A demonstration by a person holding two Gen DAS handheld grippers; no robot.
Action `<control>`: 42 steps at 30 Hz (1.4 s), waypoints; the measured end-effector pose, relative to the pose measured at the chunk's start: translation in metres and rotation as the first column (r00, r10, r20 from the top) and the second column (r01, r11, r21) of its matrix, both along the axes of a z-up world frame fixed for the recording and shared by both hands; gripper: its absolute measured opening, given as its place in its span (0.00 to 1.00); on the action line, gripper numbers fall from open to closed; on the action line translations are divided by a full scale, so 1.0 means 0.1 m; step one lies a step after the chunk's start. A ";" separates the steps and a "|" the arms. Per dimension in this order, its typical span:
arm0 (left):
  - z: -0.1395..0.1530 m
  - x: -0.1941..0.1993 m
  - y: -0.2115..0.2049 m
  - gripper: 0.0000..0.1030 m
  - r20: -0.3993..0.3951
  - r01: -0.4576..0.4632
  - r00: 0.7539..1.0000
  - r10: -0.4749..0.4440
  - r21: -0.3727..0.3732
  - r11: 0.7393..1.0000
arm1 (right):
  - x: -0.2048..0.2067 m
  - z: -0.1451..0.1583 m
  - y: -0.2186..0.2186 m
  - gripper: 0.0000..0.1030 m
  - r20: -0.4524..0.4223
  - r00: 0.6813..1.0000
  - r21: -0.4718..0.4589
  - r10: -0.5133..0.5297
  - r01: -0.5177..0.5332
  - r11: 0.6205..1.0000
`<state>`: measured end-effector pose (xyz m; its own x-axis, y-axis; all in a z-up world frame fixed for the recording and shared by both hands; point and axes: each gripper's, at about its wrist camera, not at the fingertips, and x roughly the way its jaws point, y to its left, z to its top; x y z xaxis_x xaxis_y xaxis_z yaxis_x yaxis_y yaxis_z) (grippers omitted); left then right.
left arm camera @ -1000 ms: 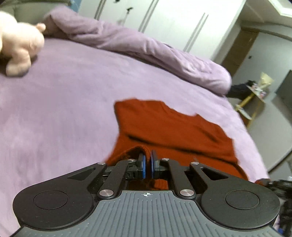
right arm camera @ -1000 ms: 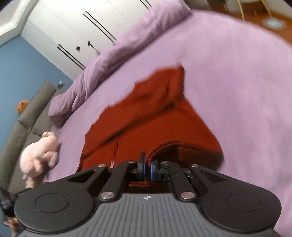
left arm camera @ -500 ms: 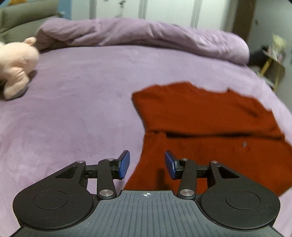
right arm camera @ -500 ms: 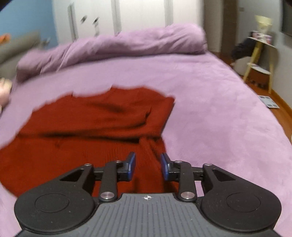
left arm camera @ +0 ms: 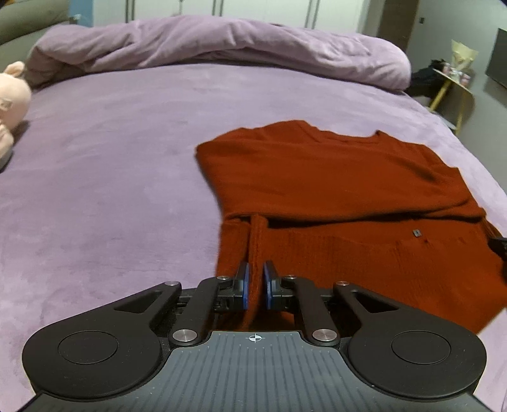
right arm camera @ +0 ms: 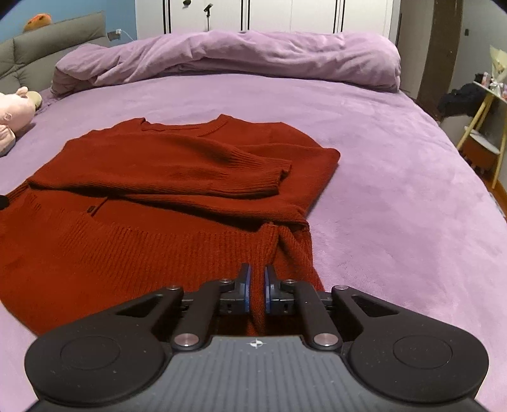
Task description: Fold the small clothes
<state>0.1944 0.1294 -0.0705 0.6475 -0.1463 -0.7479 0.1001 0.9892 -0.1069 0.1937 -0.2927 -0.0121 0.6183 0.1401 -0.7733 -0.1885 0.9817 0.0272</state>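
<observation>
Red knit sweater (right arm camera: 177, 177) lies flat on the purple bed (right arm camera: 396, 190), neckline toward the far side, hem nearest the cameras. One sleeve (right arm camera: 221, 168) is folded across the chest, cuff ending near the sweater's right-hand edge in the right wrist view. Left claw (left arm camera: 255, 286) is narrowed onto a raised pinch of fabric at the sweater's near left hem corner; blue pads (left arm camera: 245, 285) press the ridge from both sides. Right claw (right arm camera: 256, 290) does the same at the near right hem corner, with a fold of ribbed knit standing up between its pads (right arm camera: 246, 290). Both pinched ridges run away from the claws toward the folded sleeve. Rumpled purple duvet (right arm camera: 237, 57) is heaped along the far edge of the bed. Pink plush toy (right arm camera: 14, 117) sits at the bed's left edge, well apart from the sweater. White wardrobe doors (right arm camera: 285, 14) are behind.
</observation>
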 end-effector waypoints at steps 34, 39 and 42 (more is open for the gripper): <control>0.19 0.07 -0.07 0.08 0.026 0.028 0.999 -0.026 -0.067 0.997 | 0.06 0.07 0.17 0.06 0.004 0.997 0.013 0.077 -0.077 0.997; 0.73 0.19 0.02 0.08 0.183 0.005 0.983 0.013 -0.095 0.995 | 0.07 0.61 0.05 0.06 0.190 0.982 0.108 0.025 -0.046 0.993; 0.88 0.45 0.01 0.08 0.244 -0.052 0.968 0.061 -0.044 0.998 | 0.26 0.82 0.01 0.06 0.274 0.961 0.108 -0.030 0.000 0.994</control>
<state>0.2390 0.1308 0.0172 0.8186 -0.1291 -0.5597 0.0720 0.9898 -0.1229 0.2202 -0.2913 0.0700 0.8078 0.2009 -0.5542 -0.1886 0.9788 0.0800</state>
